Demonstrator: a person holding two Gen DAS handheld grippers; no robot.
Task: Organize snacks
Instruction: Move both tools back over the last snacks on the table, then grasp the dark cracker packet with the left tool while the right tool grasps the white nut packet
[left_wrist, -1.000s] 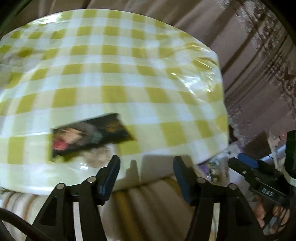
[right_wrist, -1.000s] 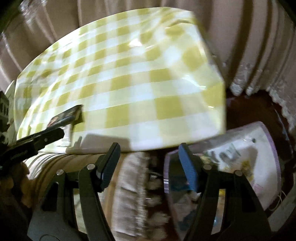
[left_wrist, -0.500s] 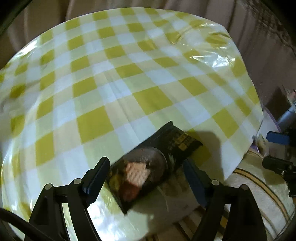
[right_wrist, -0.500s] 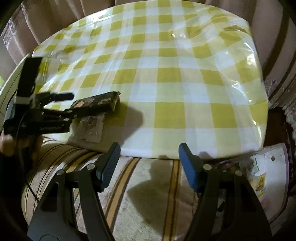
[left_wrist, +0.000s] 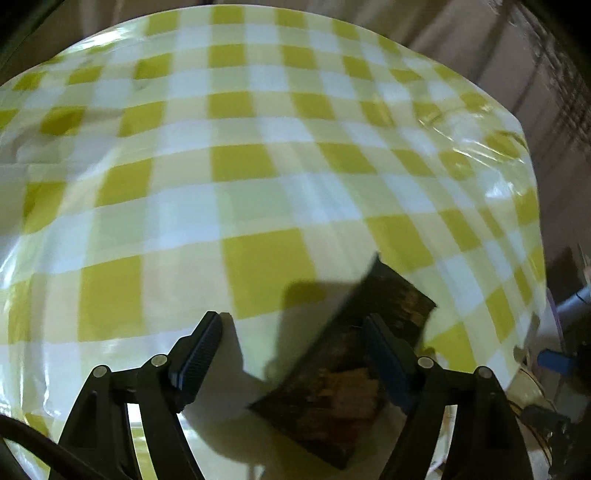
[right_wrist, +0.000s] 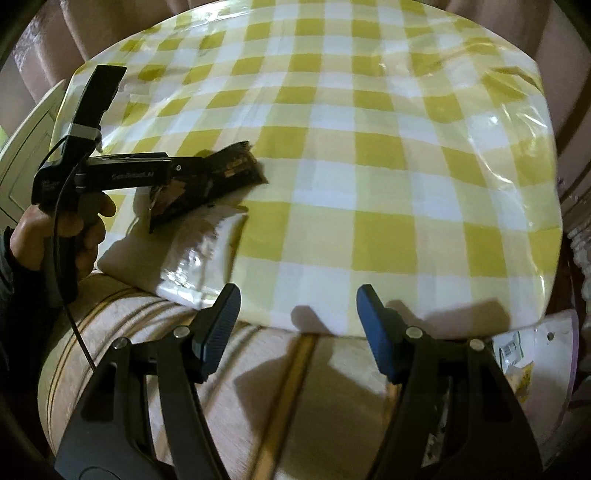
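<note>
Left gripper (left_wrist: 291, 347) jaws wide apart, over the near edge of the table (left_wrist: 258, 155), which has a yellow-white checked cloth under clear plastic. Dark snack pack (left_wrist: 343, 398) lies flat on the cloth near that edge, angled, mostly under and beside the right finger (left_wrist: 384, 354); the finger overlaps the pack in the left wrist view, contact unclear. Left finger (left_wrist: 199, 350) sits over bare cloth, apart from the pack. Frame is motion-blurred, print on the pack unreadable.

In the right wrist view the left gripper (right_wrist: 207, 173) shows from the side, held by a hand (right_wrist: 62, 229), tips at the snack pack (right_wrist: 218, 177) on the left near corner of the table (right_wrist: 369, 147). Can't tell from there if the pack is gripped or just lying there.

Right gripper (right_wrist: 297, 321) jaws wide apart, empty, hovering off the table's near edge over a striped cushion (right_wrist: 258, 387). White plastic bag (right_wrist: 532, 362) with printed items lies low right, beside the table.
</note>
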